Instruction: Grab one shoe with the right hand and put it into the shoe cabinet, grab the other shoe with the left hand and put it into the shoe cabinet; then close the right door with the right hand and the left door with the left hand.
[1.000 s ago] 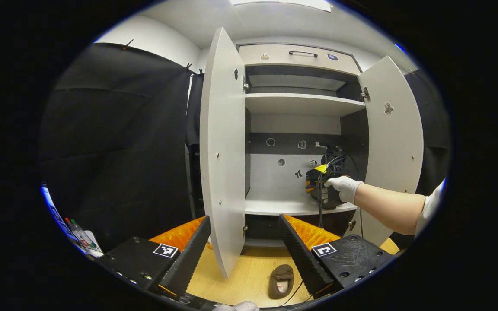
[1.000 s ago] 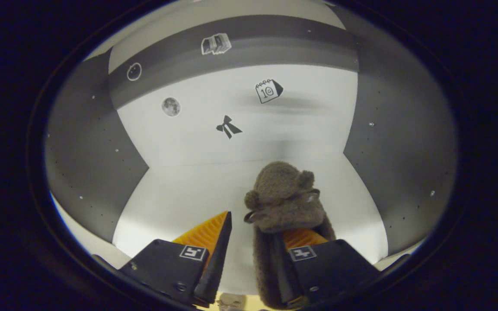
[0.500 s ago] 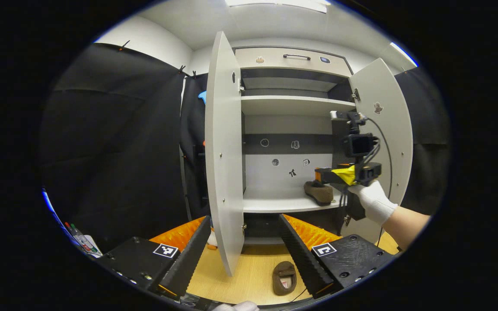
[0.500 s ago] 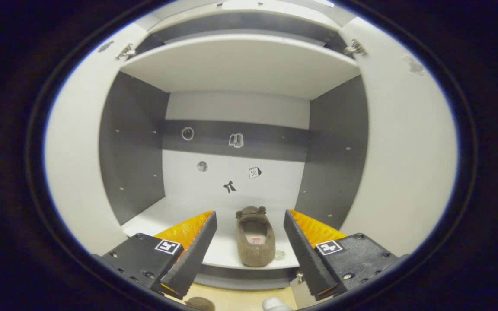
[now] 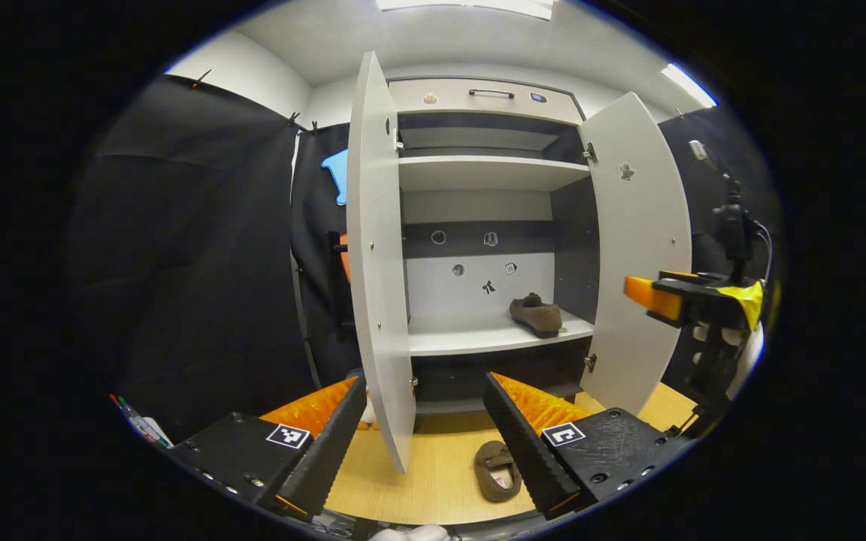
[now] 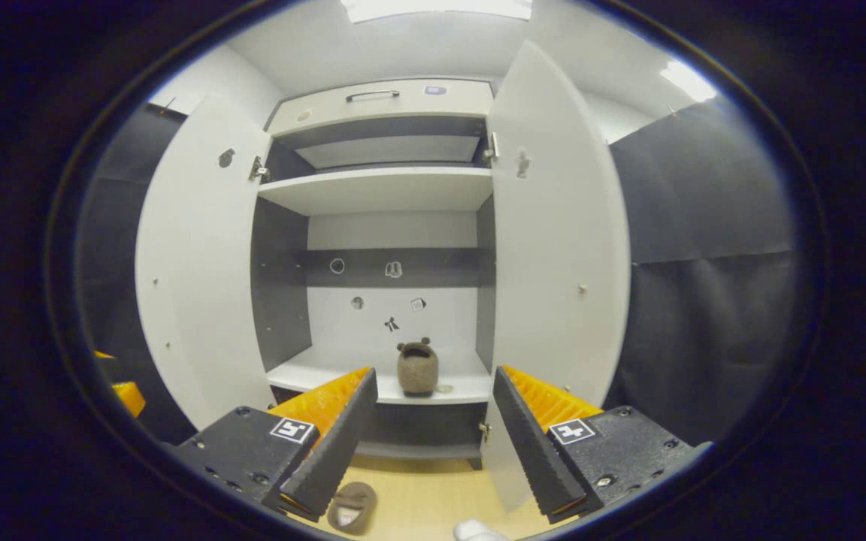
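Standing open, the shoe cabinet (image 5: 478,180) shows two doors: the left door (image 5: 376,255) and the right door (image 5: 640,248), both swung wide. Shoes, two: one shoe (image 5: 536,314) lies on the lower shelf (image 5: 470,338), toward its right side; the other shoe (image 5: 498,470) lies on the wood floor (image 5: 433,481) in front of the cabinet, opening upward. Claws, two: the left claw (image 5: 425,428) is released, its fingers spread apart and holding nothing, low over the floor with the floor shoe just beside its right finger; the right claw (image 6: 433,421) is likewise released and empty, aimed at the cabinet from in front. The left gripper view alone takes in the right claw from the side (image 5: 673,297), held well to the right of the right door, with orange fingers and a camera mounted above it. The right gripper view alone shows the shelved shoe (image 6: 417,367) end-on, between its own fingers, and the floor shoe (image 6: 352,506) at the lower edge. Stickers on the back panel (image 5: 478,282): five small ones. Drawer (image 5: 482,98) at top: one, with one handle.
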`<state>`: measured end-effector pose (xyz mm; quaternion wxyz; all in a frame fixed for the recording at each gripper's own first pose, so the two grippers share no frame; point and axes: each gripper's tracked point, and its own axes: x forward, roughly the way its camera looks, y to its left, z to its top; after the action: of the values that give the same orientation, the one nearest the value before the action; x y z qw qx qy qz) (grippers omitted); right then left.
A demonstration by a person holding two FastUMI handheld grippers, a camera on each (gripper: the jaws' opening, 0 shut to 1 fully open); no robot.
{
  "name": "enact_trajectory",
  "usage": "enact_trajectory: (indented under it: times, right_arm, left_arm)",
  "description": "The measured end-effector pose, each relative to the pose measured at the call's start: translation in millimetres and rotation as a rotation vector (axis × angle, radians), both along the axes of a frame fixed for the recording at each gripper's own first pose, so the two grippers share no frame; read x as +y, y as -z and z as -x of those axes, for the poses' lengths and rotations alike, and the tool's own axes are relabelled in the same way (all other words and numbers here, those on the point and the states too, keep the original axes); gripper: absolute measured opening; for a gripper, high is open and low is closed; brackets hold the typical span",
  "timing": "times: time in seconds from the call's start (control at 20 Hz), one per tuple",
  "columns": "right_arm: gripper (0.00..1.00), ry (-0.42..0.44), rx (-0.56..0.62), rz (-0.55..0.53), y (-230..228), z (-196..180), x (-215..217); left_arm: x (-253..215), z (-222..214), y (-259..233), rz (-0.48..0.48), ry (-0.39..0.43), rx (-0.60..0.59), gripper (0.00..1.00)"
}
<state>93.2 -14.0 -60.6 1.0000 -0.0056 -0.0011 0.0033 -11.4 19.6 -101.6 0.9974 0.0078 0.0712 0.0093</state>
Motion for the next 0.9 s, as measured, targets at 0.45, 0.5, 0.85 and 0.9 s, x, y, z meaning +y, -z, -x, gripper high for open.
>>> enact_trajectory:
  times: [0.45, 0.5, 0.85, 0.9]
  right_arm:
    - [0.98, 0.104, 0.087, -0.056, 43.4, 63.8, -96.0]
    - [0.99, 0.117, 0.100, -0.056, 48.2, 65.6, -103.3]
    - [0.99, 0.146, 0.199, 0.012, 74.4, 70.7, -119.1]
    - [0.99, 0.145, 0.209, 0.032, 77.2, 71.6, -116.9]
  left_arm:
    - [-59.5, -12.3, 160.9, 0.021, 0.036, 0.204, 0.96]
    - [-69.3, -13.4, 187.2, 0.027, 0.054, 0.246, 0.97]
    - [-92.3, -49.4, 315.6, 0.018, 0.084, 0.481, 0.97]
    - [-93.2, -59.3, 329.5, 0.009, 0.088, 0.498, 0.97]
